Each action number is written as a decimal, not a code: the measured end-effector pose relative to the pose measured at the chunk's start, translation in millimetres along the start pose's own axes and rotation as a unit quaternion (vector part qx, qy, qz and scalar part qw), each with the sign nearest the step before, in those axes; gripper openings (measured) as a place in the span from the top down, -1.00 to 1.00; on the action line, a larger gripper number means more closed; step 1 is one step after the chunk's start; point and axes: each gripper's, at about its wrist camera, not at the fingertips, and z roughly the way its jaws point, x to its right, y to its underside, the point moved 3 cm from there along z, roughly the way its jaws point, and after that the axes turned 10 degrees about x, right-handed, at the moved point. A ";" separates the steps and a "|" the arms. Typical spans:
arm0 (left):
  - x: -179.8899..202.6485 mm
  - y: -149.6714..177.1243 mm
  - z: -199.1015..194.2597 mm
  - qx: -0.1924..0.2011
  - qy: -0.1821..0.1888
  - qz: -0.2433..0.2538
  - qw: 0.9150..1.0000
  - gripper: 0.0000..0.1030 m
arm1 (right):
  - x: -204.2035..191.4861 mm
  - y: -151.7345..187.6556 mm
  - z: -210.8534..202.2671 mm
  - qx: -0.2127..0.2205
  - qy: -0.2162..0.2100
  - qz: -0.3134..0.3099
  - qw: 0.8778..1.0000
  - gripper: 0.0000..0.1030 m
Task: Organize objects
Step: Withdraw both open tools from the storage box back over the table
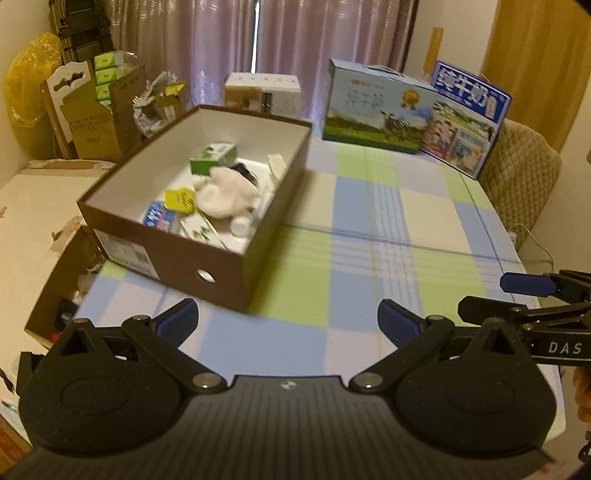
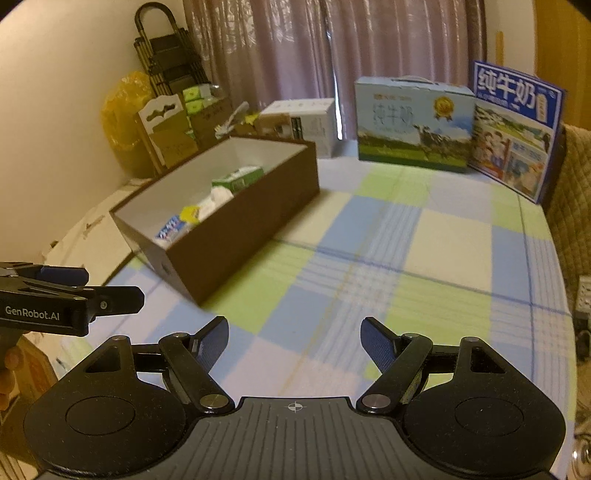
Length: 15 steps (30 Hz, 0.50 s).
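A brown box (image 1: pixel 207 254) with a white inside is sitting open-topped on the left part of the surface (image 1: pixel 388 229), which is wearing a checked cloth of blue, green and cream squares; the box's near short wall is showing a white label and one round hole, and its near corner is lying just ahead of the left gripper (image 1: pixel 288 319). Inside it a loose heap is lying: one green and white carton (image 1: pixel 213 158) toward the far end, one white sock (image 1: pixel 225 194) in the middle, one yellow packet (image 1: pixel 180 199) and one blue and white packet (image 1: pixel 159 218) toward the near end, with more small white things around them that are too blurred to count. Both grippers are hanging above the cloth with nothing between their blue pads: the left gripper's jaws are standing wide apart, and the right gripper (image 2: pixel 295 341) is likewise spread and released. In each wrist view the other gripper is poking in from the side. At the far edge of the surface two milk cartons are standing side by side, touching: one pale blue milk carton (image 1: pixel 380 107) with a cow and a meadow on it, and one darker blue milk carton (image 1: pixel 467 118) leaning at its right. One white carton (image 1: pixel 264 94) is standing behind the brown box, in front of a mauve curtain (image 1: pixel 295 33)
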 end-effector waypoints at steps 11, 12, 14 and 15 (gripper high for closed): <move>42.3 36.6 -19.6 -0.019 0.019 0.010 1.000 -0.98 | 19.9 28.1 -46.9 -0.003 0.018 0.013 1.000 -0.47; 44.6 38.4 -20.8 -0.020 0.020 0.011 1.000 -0.98 | 21.3 29.9 -50.0 -0.003 0.019 0.015 1.000 -0.47; 49.6 42.2 -23.5 -0.021 0.022 0.014 0.999 -0.98 | 23.6 33.2 -55.4 -0.005 0.020 0.019 1.000 -0.47; 51.7 43.6 -24.3 -0.021 0.023 0.015 0.999 -0.98 | 24.4 35.2 -58.1 -0.006 0.021 0.022 1.000 -0.47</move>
